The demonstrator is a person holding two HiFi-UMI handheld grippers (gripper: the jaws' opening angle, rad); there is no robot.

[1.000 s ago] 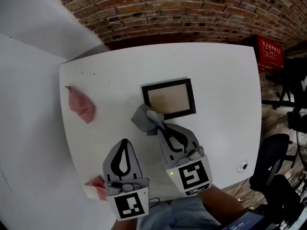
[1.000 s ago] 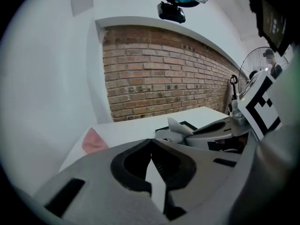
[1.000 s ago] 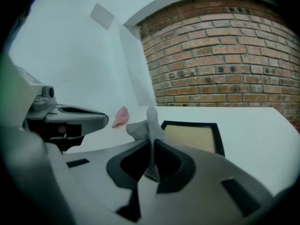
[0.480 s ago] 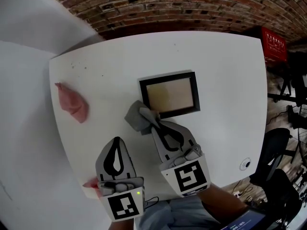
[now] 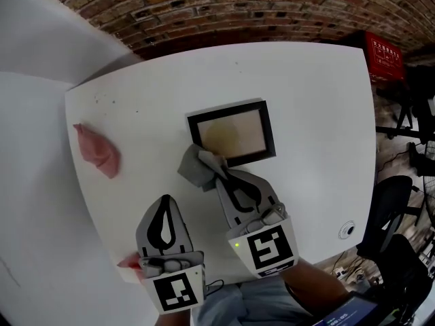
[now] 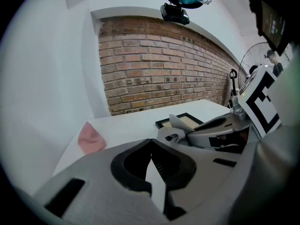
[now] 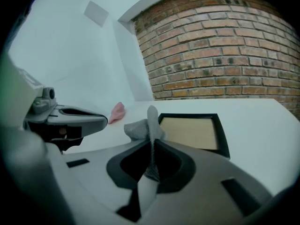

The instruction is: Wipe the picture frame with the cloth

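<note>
A black picture frame (image 5: 231, 134) with a tan panel lies flat on the white table (image 5: 306, 94); it also shows in the right gripper view (image 7: 192, 131) and in the left gripper view (image 6: 187, 120). My right gripper (image 5: 219, 166) is shut on a grey cloth (image 5: 196, 167), which bunches at the frame's near left corner (image 7: 140, 128). The cloth hangs past the jaw tips and touches the frame's edge. My left gripper (image 5: 165, 206) hovers to the left near the table's front edge, shut with nothing in it.
A pink cloth (image 5: 97, 151) lies at the table's left side, also visible in the left gripper view (image 6: 91, 138). A second pink piece (image 5: 130, 261) sits at the front edge beside the left gripper. A brick wall (image 5: 238, 5) runs behind the table. A red crate (image 5: 385, 56) stands at right.
The right gripper still grips the grey cloth at the frame's near left corner. The frame and cloth have shifted slightly left in view. The left gripper has hardly moved.
</note>
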